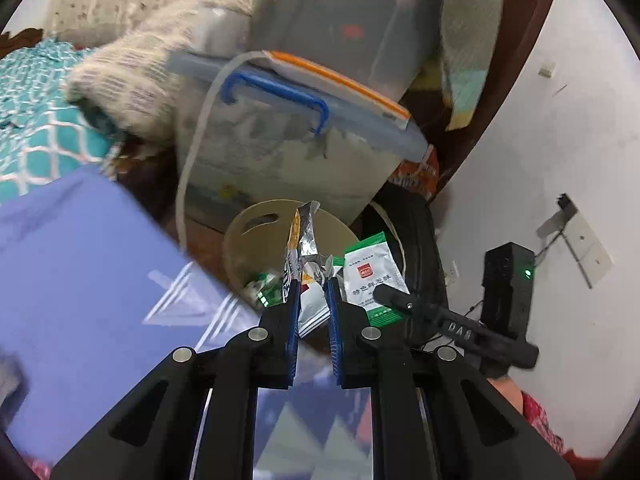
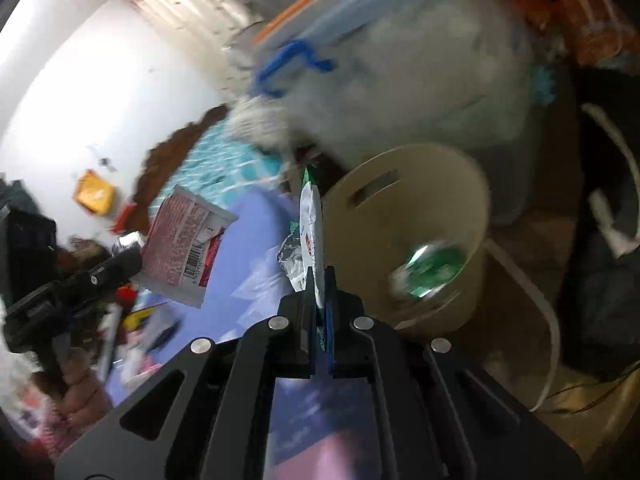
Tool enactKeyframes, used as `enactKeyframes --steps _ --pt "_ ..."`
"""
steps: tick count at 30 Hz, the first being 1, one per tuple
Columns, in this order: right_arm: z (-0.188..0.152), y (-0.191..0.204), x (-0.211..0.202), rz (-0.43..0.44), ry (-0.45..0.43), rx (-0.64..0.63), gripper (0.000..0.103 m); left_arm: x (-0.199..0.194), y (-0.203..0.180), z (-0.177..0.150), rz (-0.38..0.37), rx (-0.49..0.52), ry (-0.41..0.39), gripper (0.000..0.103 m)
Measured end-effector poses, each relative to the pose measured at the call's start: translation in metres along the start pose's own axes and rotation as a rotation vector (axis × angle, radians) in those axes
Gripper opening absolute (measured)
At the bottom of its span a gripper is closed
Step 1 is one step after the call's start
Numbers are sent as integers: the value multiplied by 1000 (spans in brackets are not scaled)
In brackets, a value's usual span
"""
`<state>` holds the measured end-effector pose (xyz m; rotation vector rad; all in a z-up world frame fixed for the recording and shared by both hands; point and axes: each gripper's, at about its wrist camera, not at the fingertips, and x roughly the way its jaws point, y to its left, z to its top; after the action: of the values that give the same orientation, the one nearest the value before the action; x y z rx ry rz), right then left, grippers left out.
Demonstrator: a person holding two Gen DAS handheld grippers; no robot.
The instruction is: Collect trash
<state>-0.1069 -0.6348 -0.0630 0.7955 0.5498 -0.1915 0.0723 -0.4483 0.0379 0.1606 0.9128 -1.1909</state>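
In the left wrist view, the left gripper point(image 1: 313, 280) sits at the lower middle of the frame, clenched on a crumpled silver and orange wrapper point(image 1: 306, 240) that sticks up between its blue pads. Just behind the wrapper is a round tan bin point(image 1: 248, 240) with green scraps at its bottom. To the right of centre, the right gripper point(image 1: 382, 291) reaches in from the lower right and grips a white and green packet point(image 1: 370, 268), held beside the bin. A clear storage box with a blue handle point(image 1: 280, 92) fills the upper middle. A purple mat point(image 1: 80, 248) covers the lower left.

In the right wrist view, the right gripper point(image 2: 319, 276) at the lower middle is clamped on the white and green packet point(image 2: 312, 208), seen edge-on and standing upright. The tan bin point(image 2: 420, 200) is just right of it, green scraps inside. At the left, the left gripper point(image 2: 134, 258) holds a red and white wrapper point(image 2: 180, 240) over the purple mat point(image 2: 248, 240). An orange packet point(image 2: 94, 192) lies on the white floor at the far left.
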Motion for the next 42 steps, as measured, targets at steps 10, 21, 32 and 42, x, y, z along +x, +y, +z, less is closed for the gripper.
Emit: enactKeyframes --steps 10,21,32,42 --pt "30 -39 36 -30 -51 119 88 59 5 16 107 -26 29 72" --pt "-5 79 -13 98 -176 -31 100 -159 36 -69 8 -52 -252 72" --pt "-107 199 106 388 337 -73 64 -308 160 -236 395 -409 -290 66" --pt "-164 274 144 379 410 -216 84 -276 219 -255 355 -594 -216 66"
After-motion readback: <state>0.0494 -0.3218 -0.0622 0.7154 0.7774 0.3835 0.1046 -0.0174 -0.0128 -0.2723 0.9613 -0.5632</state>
